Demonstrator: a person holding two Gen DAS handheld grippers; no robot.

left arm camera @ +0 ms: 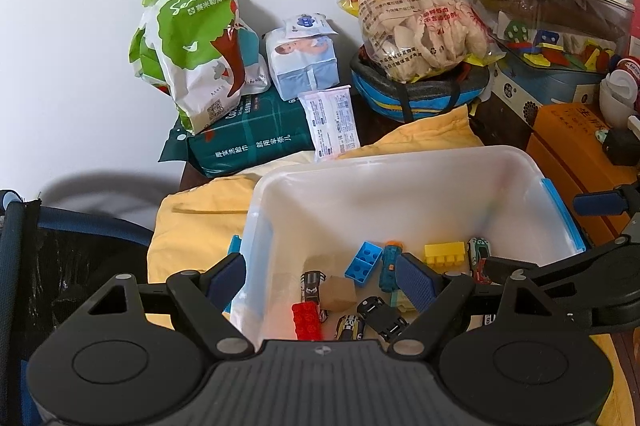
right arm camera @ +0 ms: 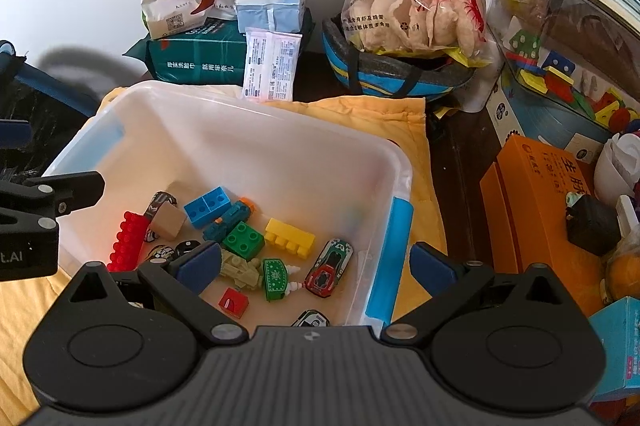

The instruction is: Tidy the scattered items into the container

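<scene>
A translucent white plastic container (left arm camera: 400,161) with blue side clips sits on a yellow cloth (left arm camera: 192,226); it also shows in the right wrist view (right arm camera: 248,105). Inside lie a red brick (right arm camera: 126,240), blue brick (right arm camera: 208,205), green brick (right arm camera: 243,240), yellow brick (right arm camera: 290,232), a wooden cube (right arm camera: 170,220) and several toy cars (right arm camera: 329,262). My left gripper (left arm camera: 322,276) is open and empty over the container's near left rim. My right gripper (right arm camera: 316,264) is open and empty over its near right rim.
At the back stand a green and white bag (left arm camera: 196,45), a dark green pack (left arm camera: 248,137), tissue packs (left arm camera: 304,61), a bag of crackers (left arm camera: 420,25) on a blue helmet. An orange box (right arm camera: 540,201) and a clear toy bin (right arm camera: 560,45) stand at right.
</scene>
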